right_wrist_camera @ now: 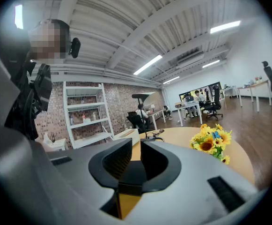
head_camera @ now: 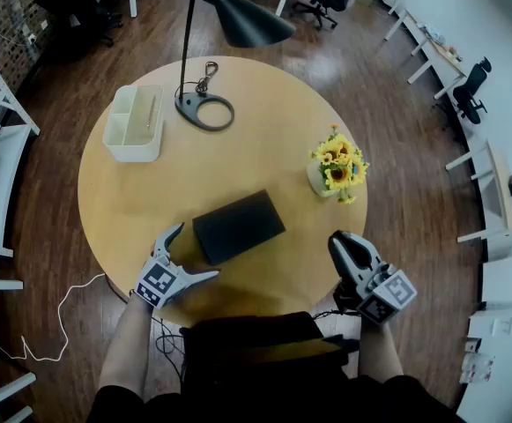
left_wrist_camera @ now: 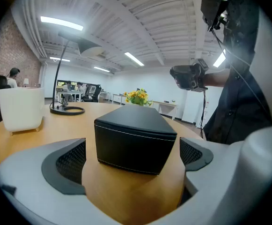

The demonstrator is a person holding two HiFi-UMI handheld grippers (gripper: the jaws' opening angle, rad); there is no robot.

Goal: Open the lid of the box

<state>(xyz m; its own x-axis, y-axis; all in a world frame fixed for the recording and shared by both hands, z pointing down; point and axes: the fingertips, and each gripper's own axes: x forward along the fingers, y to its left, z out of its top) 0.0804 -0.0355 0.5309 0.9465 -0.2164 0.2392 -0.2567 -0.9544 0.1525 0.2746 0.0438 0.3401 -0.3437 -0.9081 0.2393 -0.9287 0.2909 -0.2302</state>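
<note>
The black box (head_camera: 238, 226) lies with its lid down on the round wooden table (head_camera: 150, 196), near the front. My left gripper (head_camera: 192, 254) stands wide open at the box's near left corner, its jaws to either side and not touching it. In the left gripper view the box (left_wrist_camera: 136, 137) fills the gap between the two pads (left_wrist_camera: 71, 162), a corner towards me. My right gripper (head_camera: 345, 247) hovers at the table's front right edge, well clear of the box. Its jaws (right_wrist_camera: 135, 161) are almost together, with only a thin slit and nothing between them.
A black desk lamp (head_camera: 207, 108) and a white divided organiser (head_camera: 135, 123) stand at the back left. A small vase of sunflowers (head_camera: 337, 170) stands on the right, just beyond my right gripper. A white cable (head_camera: 62, 315) trails on the floor at the left.
</note>
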